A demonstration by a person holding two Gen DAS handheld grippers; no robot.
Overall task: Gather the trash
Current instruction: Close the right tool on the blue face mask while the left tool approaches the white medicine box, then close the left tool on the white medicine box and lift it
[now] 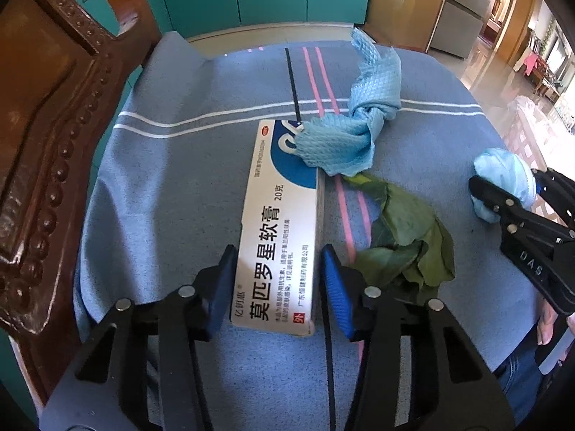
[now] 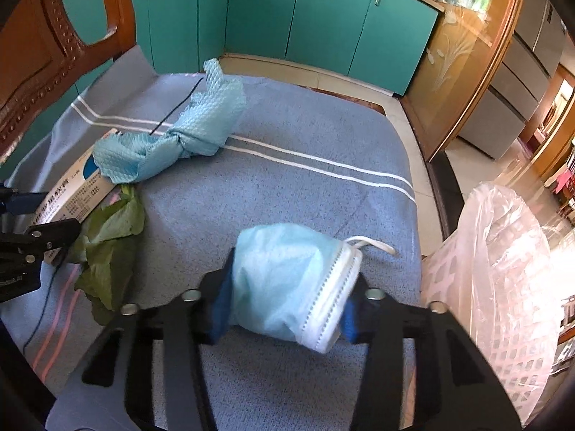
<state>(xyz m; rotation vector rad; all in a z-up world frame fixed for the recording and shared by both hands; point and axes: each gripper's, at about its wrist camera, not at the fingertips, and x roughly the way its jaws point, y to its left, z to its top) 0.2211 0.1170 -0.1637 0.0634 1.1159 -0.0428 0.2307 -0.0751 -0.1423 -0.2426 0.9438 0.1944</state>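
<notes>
A white and blue medicine box (image 1: 278, 226) lies on the blue striped cloth (image 1: 172, 186). My left gripper (image 1: 278, 280) is open, its blue pads on either side of the box's near end. A knotted blue rag (image 1: 354, 122) rests on the box's far end, with a thin black stick (image 1: 293, 84) behind it. Wilted green leaves (image 1: 406, 237) lie right of the box. My right gripper (image 2: 287, 305) is shut on a crumpled blue face mask (image 2: 291, 280), above the cloth (image 2: 305, 186). The box (image 2: 72, 194), the rag (image 2: 172, 140) and the leaves (image 2: 107, 248) lie at left.
A carved wooden chair back (image 1: 46, 125) stands at the left. A pink mesh basket lined with a clear plastic bag (image 2: 496, 269) stands on the floor right of the seat. Teal cabinets (image 2: 287, 14) run behind.
</notes>
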